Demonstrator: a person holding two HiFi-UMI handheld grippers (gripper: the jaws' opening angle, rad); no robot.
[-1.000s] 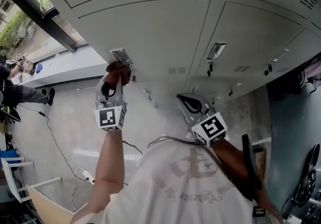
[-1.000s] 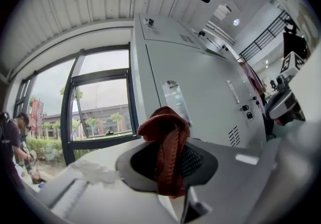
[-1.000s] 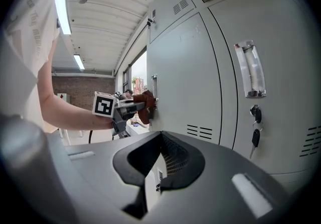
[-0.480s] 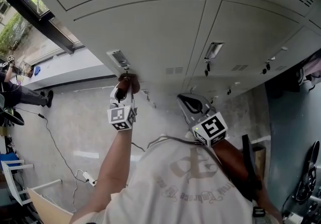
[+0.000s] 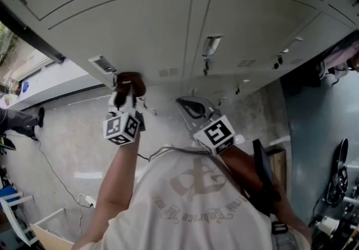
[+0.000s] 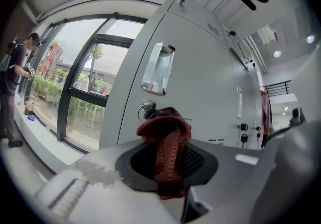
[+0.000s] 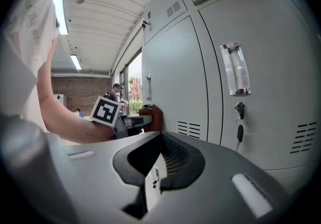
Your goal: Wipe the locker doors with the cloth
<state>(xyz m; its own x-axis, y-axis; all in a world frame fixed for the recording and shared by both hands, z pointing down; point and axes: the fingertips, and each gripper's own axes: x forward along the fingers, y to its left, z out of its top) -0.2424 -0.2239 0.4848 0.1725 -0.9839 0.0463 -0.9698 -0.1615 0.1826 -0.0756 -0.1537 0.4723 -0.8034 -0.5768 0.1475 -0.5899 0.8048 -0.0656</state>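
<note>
A red-brown knitted cloth (image 6: 166,143) sits clamped in my left gripper (image 6: 168,168), bunched above the jaws. In the head view the cloth (image 5: 130,82) presses on a grey locker door (image 5: 140,24), just right of that door's metal handle (image 5: 102,65), with the left gripper (image 5: 124,97) behind it. A lock with a key (image 6: 147,111) shows just past the cloth. My right gripper (image 5: 189,107) hangs back from the lockers, shut and holding nothing. Through the right gripper (image 7: 153,168) view I see the neighbouring door (image 7: 251,57) and the cloth (image 7: 153,116) far off.
A row of grey lockers with handles (image 7: 235,70), vents and hanging keys (image 7: 239,132) fills the wall. Tall windows (image 6: 85,92) stand left of the lockers, with a person (image 6: 15,67) outside. A cable (image 5: 50,165) trails on the floor; dark bags (image 5: 336,181) lie right.
The left gripper has slid the cloth away from the door handle, rightward along the locker door. The head view has shifted; the right gripper keeps its place.
</note>
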